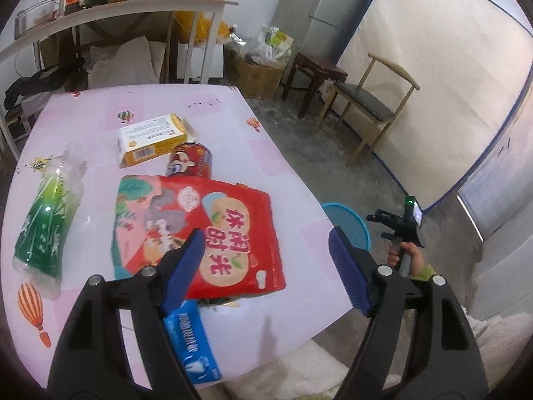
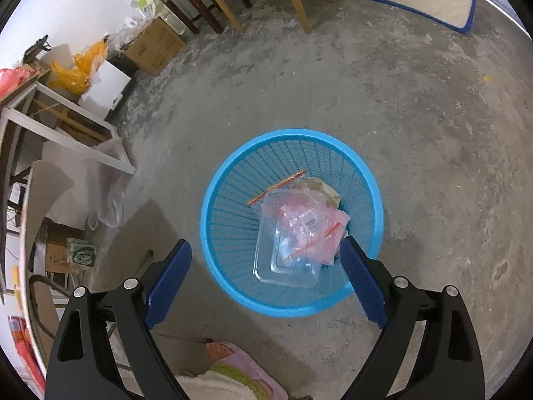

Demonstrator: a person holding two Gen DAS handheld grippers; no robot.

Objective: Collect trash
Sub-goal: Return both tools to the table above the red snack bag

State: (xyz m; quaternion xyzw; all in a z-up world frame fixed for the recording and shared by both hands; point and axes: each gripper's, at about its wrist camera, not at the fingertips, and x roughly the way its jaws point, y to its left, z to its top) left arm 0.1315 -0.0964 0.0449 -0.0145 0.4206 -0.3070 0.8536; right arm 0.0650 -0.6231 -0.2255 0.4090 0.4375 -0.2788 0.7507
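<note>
My left gripper (image 1: 266, 263) hangs open above the near edge of the pink table (image 1: 293, 180), with nothing between its blue pads. Just beyond its tips lies a red snack bag (image 1: 230, 233). Behind the bag stands a red can (image 1: 190, 163) and a yellow box (image 1: 153, 140). A green plastic bag (image 1: 46, 226) lies at the left, and a blue tissue pack (image 1: 191, 343) sits under the left finger. My right gripper (image 2: 266, 273) is open and empty over the blue trash basket (image 2: 226, 206), which holds a clear plastic tray (image 2: 286, 263) and pink-tinted bags (image 2: 306, 223).
The basket's rim (image 1: 349, 226) shows past the table's right edge, beside a hand holding the other gripper (image 1: 399, 226). A wooden chair (image 1: 369, 100), a stool (image 1: 316, 73) and a cardboard box (image 1: 256, 73) stand on the concrete floor. A slippered foot (image 2: 230, 356) is near the basket.
</note>
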